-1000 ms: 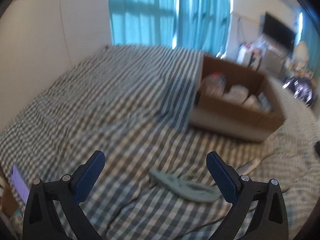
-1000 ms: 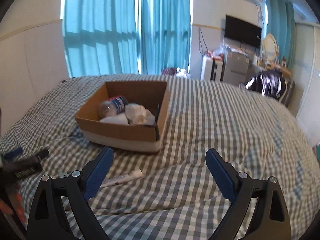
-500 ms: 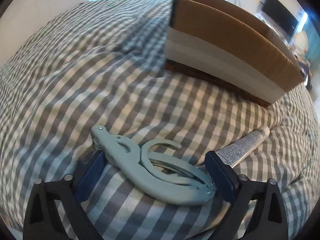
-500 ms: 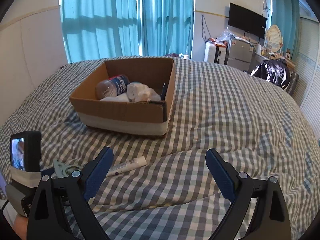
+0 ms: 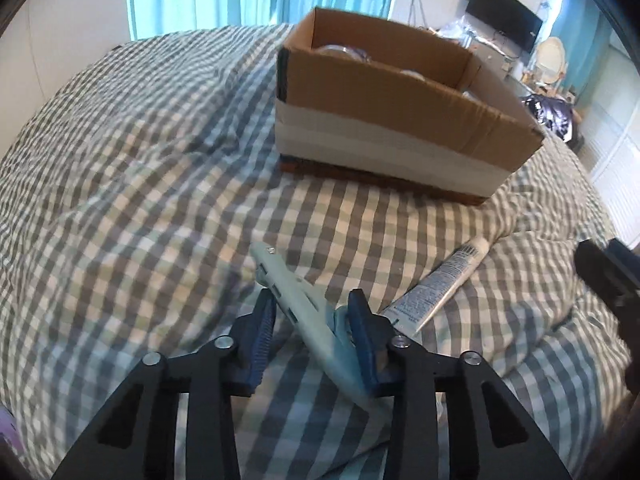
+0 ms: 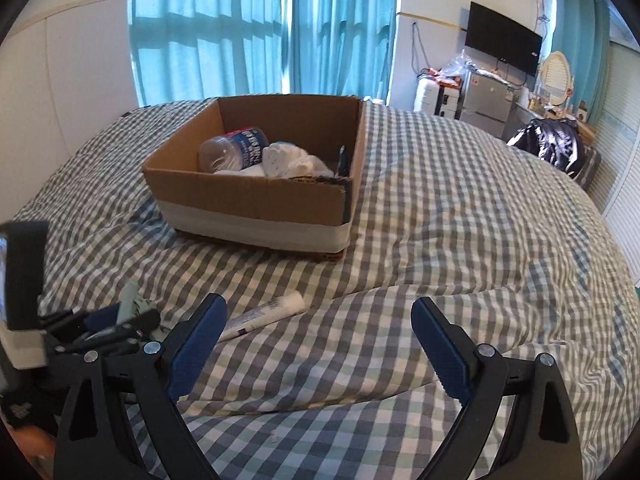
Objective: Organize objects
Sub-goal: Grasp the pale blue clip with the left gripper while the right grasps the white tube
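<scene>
Clip (image 5: pixel 298 300) is pinched between the left gripper (image 5: pixel 312 322) pads, low over the checked quilt (image 5: pixel 120 200), near edge of the bed. It's a pale green plastic thing, maybe a hanger clip, hard to say. It's held crosswise, tip poking out to the far left, so probably it was grabbed wherever the pads could close on it rather than lined up neatly. Looks lifted a bit off the quilt, though that can't be told for sure.

Box (image 6: pixel 256 184) sits further off toward the middle of the bed, with a bottle (image 6: pixel 236 148) and some white bundles already dropped in, so that's presumably where the clip is headed too.

Tube (image 6: pixel 264 314) is left lying on the quilt just right of the clip, between the two grippers. Right gripper (image 6: pixel 318 344) is spread wide with nothing in it, hovering near the tube, likely parked there for that pick next.
</scene>
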The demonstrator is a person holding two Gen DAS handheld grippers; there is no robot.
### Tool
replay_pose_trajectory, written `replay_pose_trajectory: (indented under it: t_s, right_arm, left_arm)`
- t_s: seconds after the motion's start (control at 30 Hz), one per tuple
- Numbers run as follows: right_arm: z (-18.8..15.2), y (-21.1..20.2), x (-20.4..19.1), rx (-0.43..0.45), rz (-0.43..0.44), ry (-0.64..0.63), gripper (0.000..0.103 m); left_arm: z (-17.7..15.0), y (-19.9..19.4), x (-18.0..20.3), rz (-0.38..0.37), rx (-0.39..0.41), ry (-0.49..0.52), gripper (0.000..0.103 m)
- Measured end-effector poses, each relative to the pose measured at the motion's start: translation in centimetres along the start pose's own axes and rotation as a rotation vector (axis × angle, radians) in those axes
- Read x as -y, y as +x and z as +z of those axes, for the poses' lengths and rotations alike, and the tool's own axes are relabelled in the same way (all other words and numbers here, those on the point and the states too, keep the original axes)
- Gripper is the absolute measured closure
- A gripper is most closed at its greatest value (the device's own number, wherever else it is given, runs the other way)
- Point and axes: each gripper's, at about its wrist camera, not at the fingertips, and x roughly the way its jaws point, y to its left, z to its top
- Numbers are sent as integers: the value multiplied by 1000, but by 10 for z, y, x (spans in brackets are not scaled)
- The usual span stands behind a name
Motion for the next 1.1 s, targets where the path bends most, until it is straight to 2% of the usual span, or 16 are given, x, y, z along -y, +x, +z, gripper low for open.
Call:
replay_pose_trajectory:
  t_s: [0.13, 0.2, 0.3, 0.43, 0.47, 0.57, 0.67, 0.77, 0.83, 0.9, 0.97, 1.03, 1.1]
  right_arm:
    - [-2, 4, -4, -31, 20, 3, 9]
    - [-3, 7, -8, -51, 25, 2, 9]
    - [-5, 12, -17, -79, 24, -16, 9]
    - [-5, 26, -28, -144, -5, -47, 9]
    - [-5, 33, -29, -165, -7, -41, 9]
    - [-3, 52, -29, -222, 7, -8, 9]
    - [1, 71, -31, -262, -7, 11, 9]
    - [6, 92, -37, -311, -19, 14, 17]
    - [7, 109, -43, -370, -39, 9, 30]
    - [6, 123, -49, -411, -62, 1, 33]
    - [6, 130, -59, -421, -72, -18, 38]
    - [6, 132, -71, -406, -40, -46, 49]
    - [6, 128, -80, -377, -36, -86, 54]
  left_arm:
    - [8, -15, -17, -14, 23, 0, 74]
    - [17, -24, -26, -21, 49, -2, 85]
    - [33, -36, -35, -31, 106, 19, 95]
    - [48, -30, -43, 116, 149, 78, 95]
    - [47, -27, -44, 119, 149, 79, 95]
    - [43, -8, -53, 49, 105, 46, 95]
    - [41, 6, -54, 45, 79, 59, 95]
    - [41, 14, -60, 15, 58, 45, 95]
    - [40, 22, -61, 13, 20, 49, 95]
    - [40, 30, -63, 11, 3, 43, 95]
    - [40, 36, -64, 11, -15, 40, 94]
    - [38, 46, -64, 8, -71, 40, 94]
    - [35, 50, -61, 29, -68, 52, 94]
